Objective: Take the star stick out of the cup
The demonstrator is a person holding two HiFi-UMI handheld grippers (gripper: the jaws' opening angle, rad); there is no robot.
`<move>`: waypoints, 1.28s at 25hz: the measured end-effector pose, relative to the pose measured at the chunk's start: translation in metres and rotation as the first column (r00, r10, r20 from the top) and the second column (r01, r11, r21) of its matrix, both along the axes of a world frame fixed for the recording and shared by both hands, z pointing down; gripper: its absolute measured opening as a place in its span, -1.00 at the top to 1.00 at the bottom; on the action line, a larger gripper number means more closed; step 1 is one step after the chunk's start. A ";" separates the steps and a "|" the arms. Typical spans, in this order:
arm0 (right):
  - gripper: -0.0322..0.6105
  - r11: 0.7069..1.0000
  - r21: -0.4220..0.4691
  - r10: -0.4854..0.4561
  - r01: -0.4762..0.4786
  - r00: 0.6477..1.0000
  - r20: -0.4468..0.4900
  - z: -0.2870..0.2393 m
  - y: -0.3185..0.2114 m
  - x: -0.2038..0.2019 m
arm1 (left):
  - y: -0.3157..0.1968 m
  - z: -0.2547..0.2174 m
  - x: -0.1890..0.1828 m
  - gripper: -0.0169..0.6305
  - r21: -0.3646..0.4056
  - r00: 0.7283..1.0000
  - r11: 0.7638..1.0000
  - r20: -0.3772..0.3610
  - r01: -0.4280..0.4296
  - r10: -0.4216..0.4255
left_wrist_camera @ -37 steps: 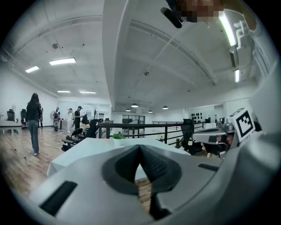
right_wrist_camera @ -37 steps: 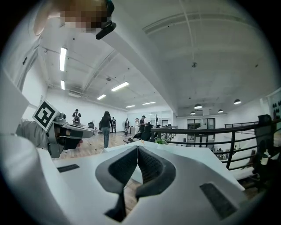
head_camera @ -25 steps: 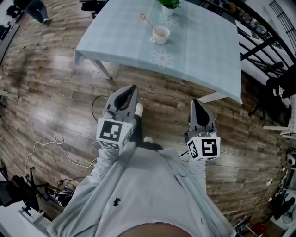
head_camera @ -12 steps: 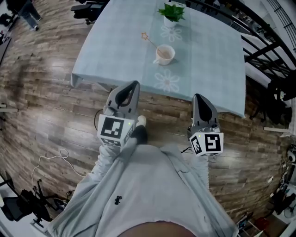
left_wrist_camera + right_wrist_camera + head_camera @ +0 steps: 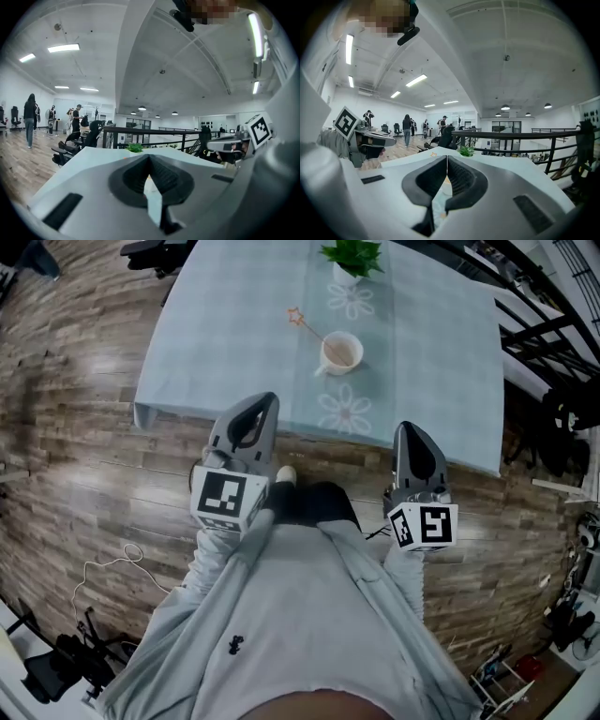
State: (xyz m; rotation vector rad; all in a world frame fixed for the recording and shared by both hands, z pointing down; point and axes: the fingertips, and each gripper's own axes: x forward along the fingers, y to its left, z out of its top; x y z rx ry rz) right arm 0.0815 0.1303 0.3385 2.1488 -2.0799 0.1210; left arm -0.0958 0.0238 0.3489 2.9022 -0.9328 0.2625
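A wood floor (image 5: 75, 474) lies under a pale blue table (image 5: 234, 334) that fills the top of the head view. The left gripper (image 5: 265, 401) and right gripper (image 5: 410, 430) point toward the table, their tips over its near edge, well apart from the cup. Each has its jaws together with nothing between them. A plant (image 5: 352, 254) stands at the far side. Nearer, a white cup (image 5: 340, 352) stands upright on the flowered strip. The star stick (image 5: 307, 322) leans in it, star end out past the rim.
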 end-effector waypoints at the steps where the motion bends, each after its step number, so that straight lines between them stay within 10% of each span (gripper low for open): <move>1: 0.85 1.000 -0.008 0.001 -0.001 1.000 0.000 0.002 -0.002 0.001 | -0.003 0.003 0.001 0.89 -0.008 1.000 1.000 -0.001 -0.001 0.001; 32: 0.85 0.962 0.022 -0.271 0.271 0.963 0.014 -0.005 -0.225 0.109 | -0.196 -0.015 0.110 0.89 0.038 0.979 0.979 0.025 0.199 -0.200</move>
